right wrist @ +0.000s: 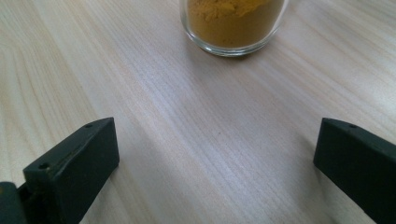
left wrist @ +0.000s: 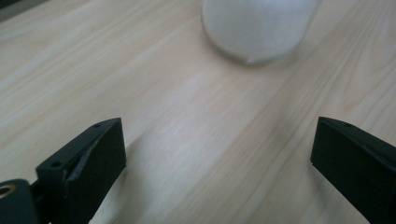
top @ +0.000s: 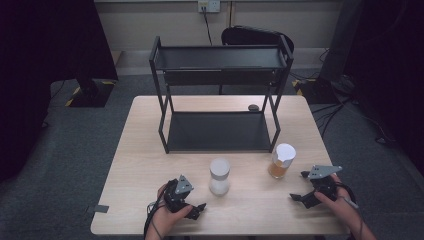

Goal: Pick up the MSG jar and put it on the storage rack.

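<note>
A frosted white jar (top: 219,176) (left wrist: 258,28) stands on the wooden table (top: 140,165), just right of my left gripper (top: 196,210). The left gripper (left wrist: 217,158) is open, its jaws wide apart over bare wood, the jar a short way ahead. A glass jar of orange-brown powder (top: 282,161) (right wrist: 232,23) with a white lid stands right of centre. My right gripper (top: 299,186) sits near the table's right front edge. The right gripper (right wrist: 215,158) is open too, its jaws spread with the powder jar ahead between them.
A black two-tier metal rack (top: 220,95) stands at the back middle of the table, its lower shelf bare. A small dark object (top: 253,107) lies beside its right rear leg. A dark chair (top: 255,36) sits behind the table.
</note>
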`<control>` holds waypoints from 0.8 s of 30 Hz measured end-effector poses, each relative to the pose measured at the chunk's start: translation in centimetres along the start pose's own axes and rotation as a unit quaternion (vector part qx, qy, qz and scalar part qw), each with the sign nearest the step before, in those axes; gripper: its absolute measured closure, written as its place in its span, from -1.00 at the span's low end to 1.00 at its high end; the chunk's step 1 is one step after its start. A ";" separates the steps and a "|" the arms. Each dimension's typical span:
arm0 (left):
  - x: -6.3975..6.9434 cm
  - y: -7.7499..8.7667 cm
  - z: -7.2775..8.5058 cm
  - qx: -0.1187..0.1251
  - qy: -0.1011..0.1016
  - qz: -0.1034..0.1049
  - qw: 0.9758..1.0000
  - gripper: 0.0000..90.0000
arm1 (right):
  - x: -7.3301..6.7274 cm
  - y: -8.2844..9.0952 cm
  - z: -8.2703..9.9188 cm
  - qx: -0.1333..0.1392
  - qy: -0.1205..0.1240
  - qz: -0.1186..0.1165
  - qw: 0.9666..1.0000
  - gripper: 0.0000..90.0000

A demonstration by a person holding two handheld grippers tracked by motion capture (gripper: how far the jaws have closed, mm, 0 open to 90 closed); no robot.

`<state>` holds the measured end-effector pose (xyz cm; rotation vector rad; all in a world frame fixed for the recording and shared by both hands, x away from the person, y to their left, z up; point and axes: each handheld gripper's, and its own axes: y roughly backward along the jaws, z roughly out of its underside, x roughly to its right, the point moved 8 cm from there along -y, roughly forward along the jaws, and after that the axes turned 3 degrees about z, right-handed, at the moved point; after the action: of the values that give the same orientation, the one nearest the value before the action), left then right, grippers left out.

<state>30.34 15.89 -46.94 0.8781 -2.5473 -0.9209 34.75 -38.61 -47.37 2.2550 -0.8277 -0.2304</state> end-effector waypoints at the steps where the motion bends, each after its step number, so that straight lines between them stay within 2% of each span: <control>1: 0.0 0.0 0.0 0.000 0.000 0.000 1.000 -0.96 | 0.0 0.0 0.0 0.000 0.000 0.000 1.000 -1.00; 2: 0.0 0.0 -0.4 0.011 0.006 0.010 1.000 -0.96 | 0.0 0.0 0.0 0.000 0.000 0.000 1.000 -1.00; 8: 0.1 -0.2 -1.6 0.031 0.015 0.033 0.999 -0.96 | 0.0 0.0 0.0 0.000 0.000 0.000 1.000 -1.00; 16: 0.1 -0.6 -2.8 0.053 0.024 0.055 0.997 -0.96 | 0.0 0.0 0.0 0.001 0.000 0.000 1.000 -1.00; 24: 0.2 -1.4 -4.2 0.063 0.025 0.064 0.996 -0.96 | 0.0 0.0 0.0 0.001 0.000 0.000 1.000 -1.00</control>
<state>32.73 12.86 -44.68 0.7507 -2.6068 -0.6975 34.75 -38.60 -47.39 2.2559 -0.8285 -0.2298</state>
